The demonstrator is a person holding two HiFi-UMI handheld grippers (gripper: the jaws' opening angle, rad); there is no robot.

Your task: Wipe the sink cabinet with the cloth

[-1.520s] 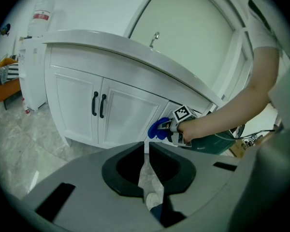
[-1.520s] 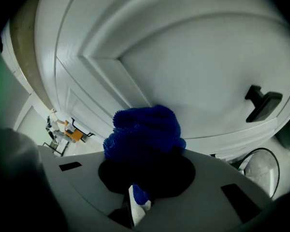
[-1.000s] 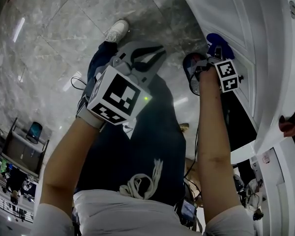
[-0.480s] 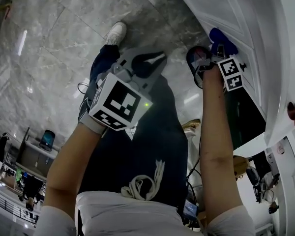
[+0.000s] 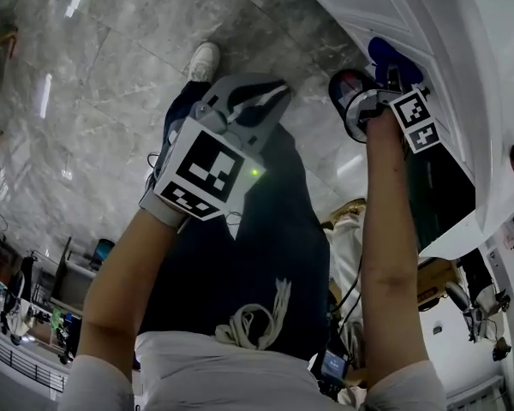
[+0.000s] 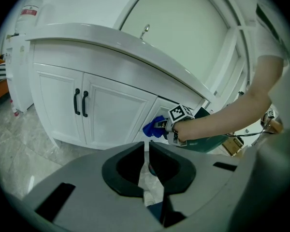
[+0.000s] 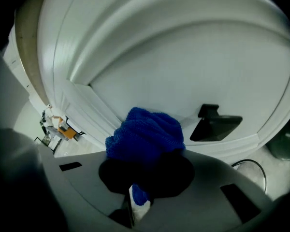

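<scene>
A blue cloth (image 5: 392,58) is pressed against the white sink cabinet (image 5: 450,50), and my right gripper (image 5: 382,74) is shut on it. In the right gripper view the cloth (image 7: 145,132) bunches up over the jaws and touches the cabinet door (image 7: 183,66), just left of a black handle (image 7: 216,123). My left gripper (image 5: 255,101) hangs shut and empty over the person's legs, away from the cabinet. In the left gripper view the cloth (image 6: 153,128) sits on the cabinet front (image 6: 111,110), to the right of two black door handles (image 6: 79,102).
The white countertop (image 6: 111,40) overhangs the cabinet, with a faucet (image 6: 145,30) above it. A dark teal object (image 6: 213,141) sits below the right arm. Grey marble floor (image 5: 111,75) spreads to the left, with the person's shoe (image 5: 204,58) on it. Cables (image 5: 351,289) hang by the legs.
My right gripper has slid the cloth a little up and to the right along the cabinet front. The left gripper has stayed roughly in place, still shut.
</scene>
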